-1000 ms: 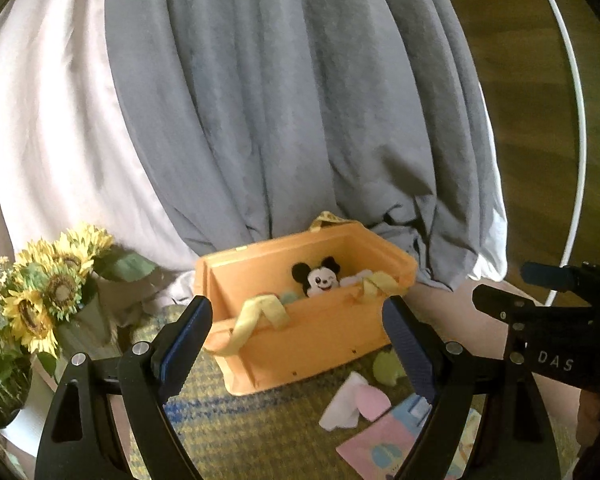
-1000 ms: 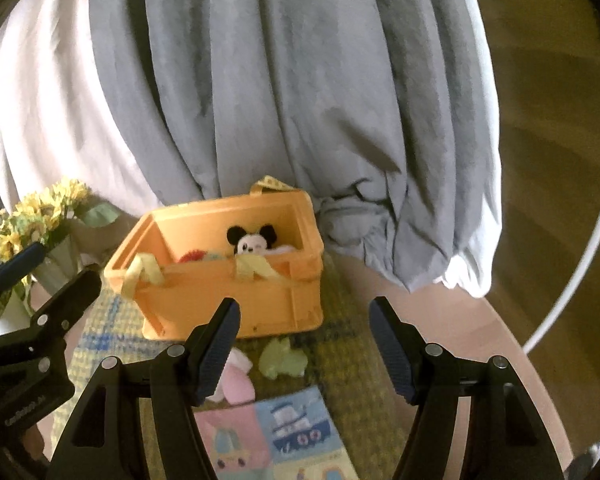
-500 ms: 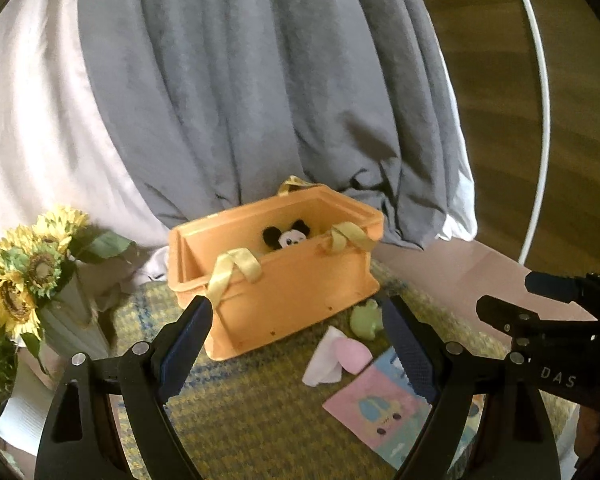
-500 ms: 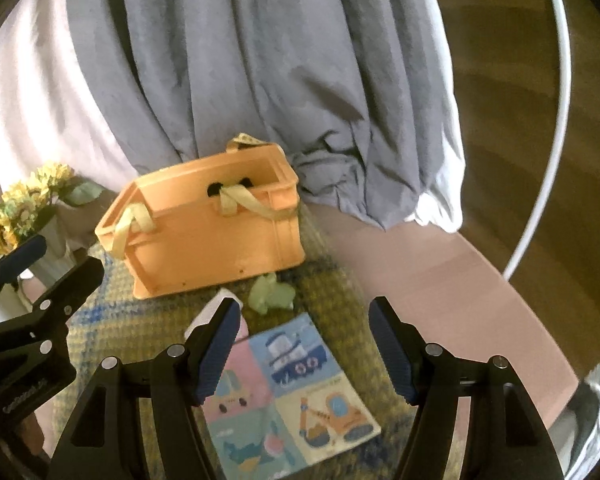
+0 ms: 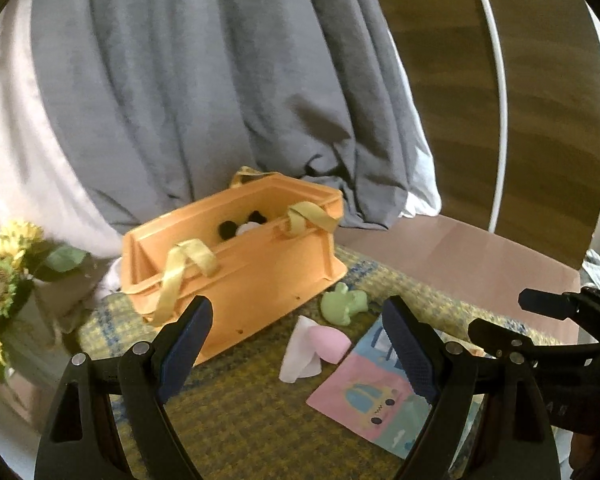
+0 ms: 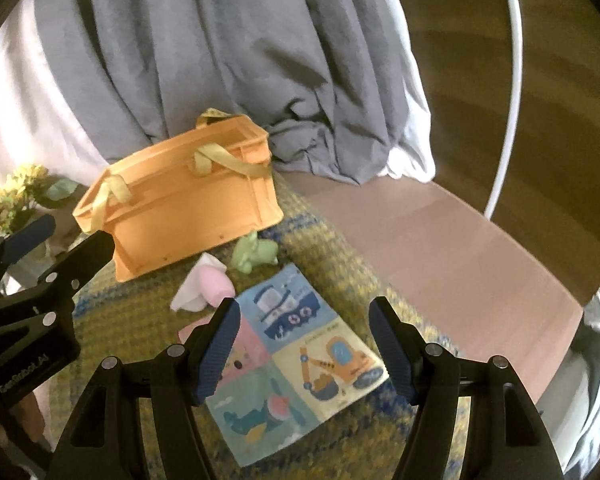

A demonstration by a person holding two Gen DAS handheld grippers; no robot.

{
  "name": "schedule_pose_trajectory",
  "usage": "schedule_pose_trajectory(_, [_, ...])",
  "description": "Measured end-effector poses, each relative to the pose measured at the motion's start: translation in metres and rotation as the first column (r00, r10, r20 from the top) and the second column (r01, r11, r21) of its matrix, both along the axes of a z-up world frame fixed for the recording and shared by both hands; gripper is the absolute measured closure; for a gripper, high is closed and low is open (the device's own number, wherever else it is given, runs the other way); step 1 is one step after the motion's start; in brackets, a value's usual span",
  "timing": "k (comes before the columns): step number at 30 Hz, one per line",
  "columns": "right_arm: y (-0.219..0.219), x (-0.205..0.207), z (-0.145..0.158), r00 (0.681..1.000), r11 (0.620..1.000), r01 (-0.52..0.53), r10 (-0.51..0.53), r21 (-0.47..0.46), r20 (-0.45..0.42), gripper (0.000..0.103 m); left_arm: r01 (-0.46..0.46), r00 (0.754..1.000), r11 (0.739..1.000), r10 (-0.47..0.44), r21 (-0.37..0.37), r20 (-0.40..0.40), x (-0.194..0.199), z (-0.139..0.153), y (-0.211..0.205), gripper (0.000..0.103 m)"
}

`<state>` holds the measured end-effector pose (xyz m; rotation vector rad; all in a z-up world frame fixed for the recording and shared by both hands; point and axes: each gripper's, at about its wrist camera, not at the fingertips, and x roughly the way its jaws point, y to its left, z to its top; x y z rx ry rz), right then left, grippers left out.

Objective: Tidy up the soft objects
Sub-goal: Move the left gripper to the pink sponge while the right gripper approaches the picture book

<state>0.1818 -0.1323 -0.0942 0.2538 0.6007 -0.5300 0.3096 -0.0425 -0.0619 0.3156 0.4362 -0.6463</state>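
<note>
Smooth plastic crate [image 5: 260, 280] on rough woven mat [image 5: 240, 412]; soft cloth book [image 6: 300, 364].

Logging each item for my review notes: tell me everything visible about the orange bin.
The orange bin is a rectangular, open-topped crate that looks like rigid plastic, with a stepped rim and pale yellow fabric strap handles drooping over its long edge. It stands upright on the yellow-blue woven mat, backed by grey drapery. A black-eared plush peeks from inside. A green soft toy lies by its front corner; contact is unclear. Neither hand-held gripper touches it.

Dim warm indoor light, soft shadows, mild motion blur, strong fisheye bending, black corner vignette
</note>
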Motion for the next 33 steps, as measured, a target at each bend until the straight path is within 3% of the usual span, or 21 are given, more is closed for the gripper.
schedule_pose_trajectory(6, [-0.001, -0.003, -0.020, 0.997, 0.996, 0.077, -0.077, 0.033, -0.005, 0.035, 0.031, 0.999, 0.999, -0.031, 0.007, -0.034, 0.008, -0.019, -0.003, 0.016])
schedule_pose_trajectory(9, [0.000, -0.004, -0.033, 0.994, 0.992, 0.112, -0.112, 0.062, -0.012, 0.026, 0.048, 0.998, 0.999, -0.047, 0.021, -0.053, 0.015, -0.031, -0.005, 0.016])
schedule_pose_trajectory(17, [0.005, -0.001, -0.064, 0.982, 0.982, 0.181, -0.178, 0.049, -0.060, 0.025, 0.093, 0.993, 0.994, -0.087, 0.066, -0.081, 0.024, -0.060, -0.014, 0.018])
schedule_pose_trajectory(33, [-0.004, 0.019, -0.089, 0.971, 0.975, 0.213, -0.204, 0.062, -0.121, 0.026, 0.141, 0.979, 0.986, -0.125, 0.093, -0.163, 0.057, -0.094, -0.046, 0.024])
